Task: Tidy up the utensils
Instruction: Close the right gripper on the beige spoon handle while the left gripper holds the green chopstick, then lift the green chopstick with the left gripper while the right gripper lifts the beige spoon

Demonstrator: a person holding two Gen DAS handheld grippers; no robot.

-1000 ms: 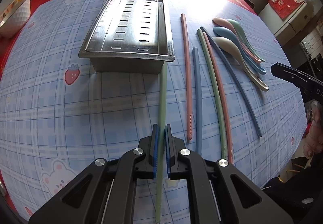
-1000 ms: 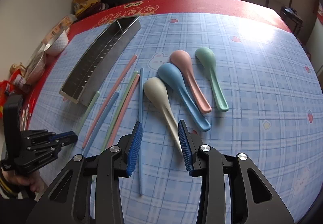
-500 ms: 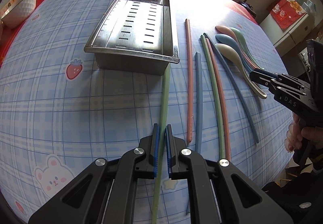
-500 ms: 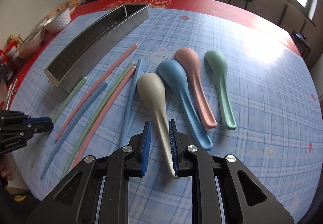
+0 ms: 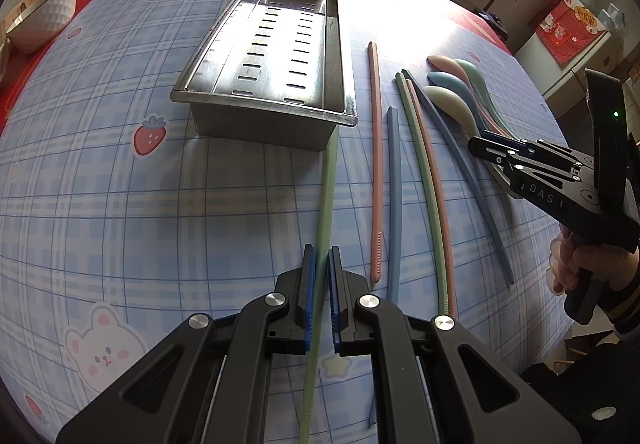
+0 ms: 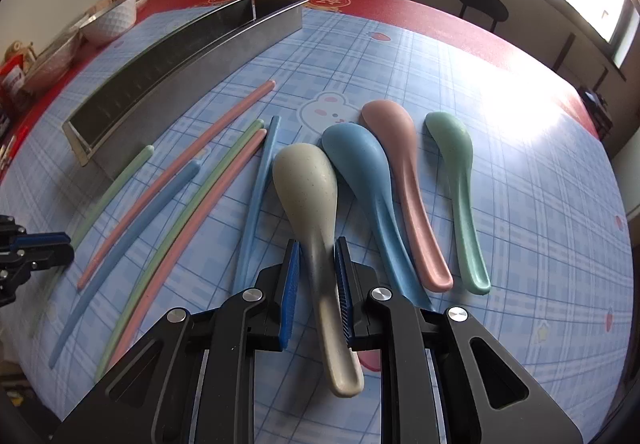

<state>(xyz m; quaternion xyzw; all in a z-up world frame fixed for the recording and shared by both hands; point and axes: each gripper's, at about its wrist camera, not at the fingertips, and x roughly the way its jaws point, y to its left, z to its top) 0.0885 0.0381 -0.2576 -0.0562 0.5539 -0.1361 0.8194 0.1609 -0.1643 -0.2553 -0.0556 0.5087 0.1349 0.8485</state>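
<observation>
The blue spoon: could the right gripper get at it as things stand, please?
Probably not right away: the right gripper has its fingers closed around the beige spoon handle. The blue spoon lies uncovered just beside it, so once that is put down the way looks free.

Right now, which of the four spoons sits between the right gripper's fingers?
The beige spoon, leftmost of the four: its handle runs between the right gripper. The blue spoon, pink spoon and green spoon lie free beside it.
</observation>
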